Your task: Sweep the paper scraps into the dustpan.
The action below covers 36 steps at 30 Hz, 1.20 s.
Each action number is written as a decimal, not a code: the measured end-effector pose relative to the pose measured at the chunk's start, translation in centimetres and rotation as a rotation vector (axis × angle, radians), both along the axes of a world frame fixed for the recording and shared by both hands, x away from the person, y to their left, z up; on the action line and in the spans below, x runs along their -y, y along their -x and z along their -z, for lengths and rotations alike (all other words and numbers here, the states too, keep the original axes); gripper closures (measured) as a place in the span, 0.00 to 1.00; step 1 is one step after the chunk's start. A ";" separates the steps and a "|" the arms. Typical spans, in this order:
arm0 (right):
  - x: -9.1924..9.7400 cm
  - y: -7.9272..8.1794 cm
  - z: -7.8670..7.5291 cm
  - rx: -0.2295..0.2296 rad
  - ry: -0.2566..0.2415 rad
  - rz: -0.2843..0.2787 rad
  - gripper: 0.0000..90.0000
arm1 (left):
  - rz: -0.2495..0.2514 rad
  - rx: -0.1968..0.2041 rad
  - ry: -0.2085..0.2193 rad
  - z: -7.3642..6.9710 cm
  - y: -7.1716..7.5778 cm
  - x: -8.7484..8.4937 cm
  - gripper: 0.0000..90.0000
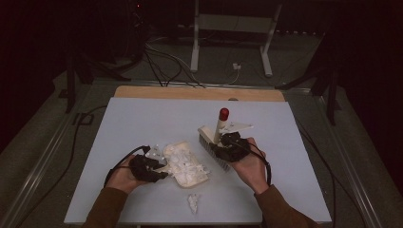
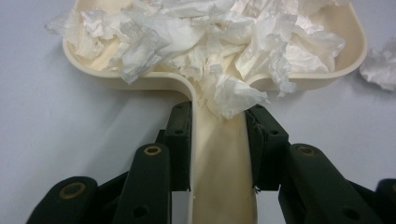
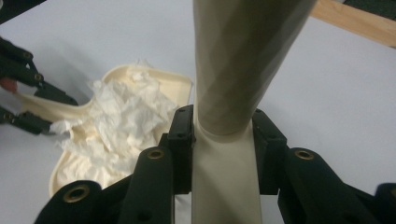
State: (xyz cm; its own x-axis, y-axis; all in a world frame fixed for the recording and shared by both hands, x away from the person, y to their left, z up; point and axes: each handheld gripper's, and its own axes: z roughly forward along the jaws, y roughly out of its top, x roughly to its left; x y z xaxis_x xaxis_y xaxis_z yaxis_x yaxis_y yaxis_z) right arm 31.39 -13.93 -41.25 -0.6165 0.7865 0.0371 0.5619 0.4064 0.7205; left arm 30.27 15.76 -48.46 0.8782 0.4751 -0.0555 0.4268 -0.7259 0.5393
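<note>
Left gripper (image 1: 159, 171) fingers clamp dustpan (image 1: 190, 166) handle; right gripper (image 1: 223, 148) fingers clamp brush (image 1: 216, 142) handle. Stray paper scrap (image 1: 192, 202) lies on worktop (image 1: 142, 118) near side of dustpan, brush to its far right.

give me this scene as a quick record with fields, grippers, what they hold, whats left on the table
left gripper: shut on dustpan handle
dustpan: cream, flat on table, heaped with crumpled paper scraps
right gripper: shut on brush handle
brush: cream, red-tipped handle, right of dustpan
loose scrap: on table, in front of dustpan
</note>
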 end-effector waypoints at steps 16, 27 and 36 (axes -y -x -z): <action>0.8 1.9 0.0 -0.037 -0.045 -0.132 0.74 | -0.059 0.006 0.000 0.2 1.8 -4.6 0.74; 1.9 2.0 0.7 -0.082 -0.067 -0.314 0.74 | -0.111 0.014 0.014 0.5 2.7 -7.1 0.74; 2.1 2.6 0.6 -0.096 -0.075 -0.478 0.74 | -0.115 0.011 0.013 0.5 2.8 -7.3 0.74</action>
State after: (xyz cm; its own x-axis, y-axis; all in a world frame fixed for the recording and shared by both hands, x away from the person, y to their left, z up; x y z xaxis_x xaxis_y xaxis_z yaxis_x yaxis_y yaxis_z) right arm 28.79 -16.05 -41.81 -0.8989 0.4091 0.1570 0.3901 0.5837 0.7121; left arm 27.43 23.03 -48.98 0.8186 0.5719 -0.0532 0.5007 -0.6652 0.5538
